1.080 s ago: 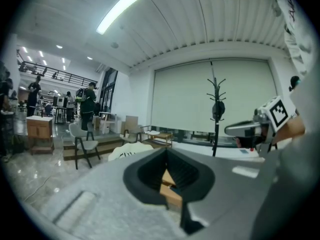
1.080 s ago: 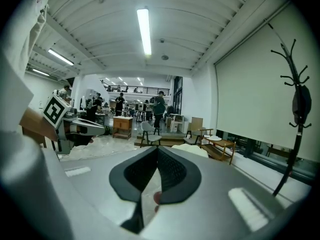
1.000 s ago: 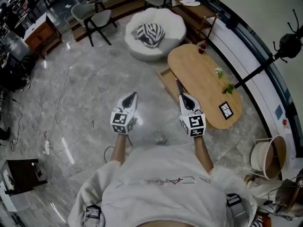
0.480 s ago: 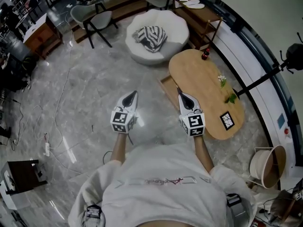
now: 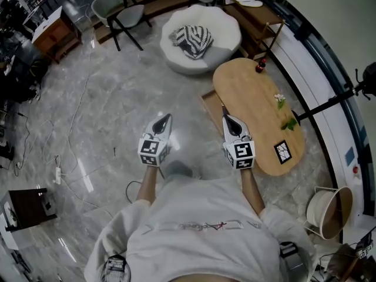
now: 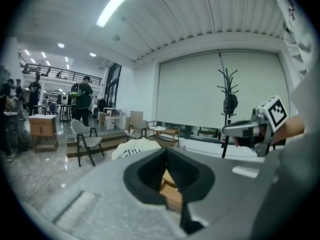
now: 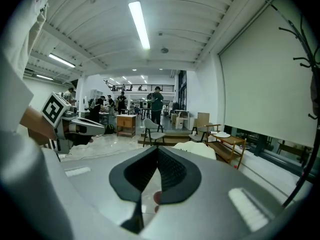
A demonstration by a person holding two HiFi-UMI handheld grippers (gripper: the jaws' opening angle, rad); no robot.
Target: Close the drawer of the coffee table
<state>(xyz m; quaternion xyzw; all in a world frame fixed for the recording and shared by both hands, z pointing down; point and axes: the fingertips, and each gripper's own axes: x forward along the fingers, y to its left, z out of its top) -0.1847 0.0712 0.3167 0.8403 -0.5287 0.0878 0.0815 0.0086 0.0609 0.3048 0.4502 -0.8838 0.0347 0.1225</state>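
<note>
Nothing of the closing is done yet. The drawer (image 5: 210,104) stands pulled out from the long side of the coffee table (image 5: 252,107), the side that faces the open floor, and its shallow wooden tray shows plainly beside the oval top in the head view. On that surface lie a small red bottle (image 5: 260,67), a sprig of flowers (image 5: 282,100) and a marker card (image 5: 282,150), none of them in the way of the drawer.

Both tools are held out in front of the person, roughly level and side by side. The left claw (image 5: 166,118) is pressed together and holds nothing; its own view shows the 2 jaws meeting at the tip (image 6: 166,153), with pale wood visible low through the gap behind them. The right claw (image 5: 224,116) is likewise pressed together and empty (image 7: 157,151). In the head view its tip lies near the drawer's outer edge, but contact cannot be told from that angle, and its own camera looks over the furniture into the room.

What is left, by my reading, is the whole job: bring 1 claw against the drawer's front and push it towards the table until it sits flush.
</note>
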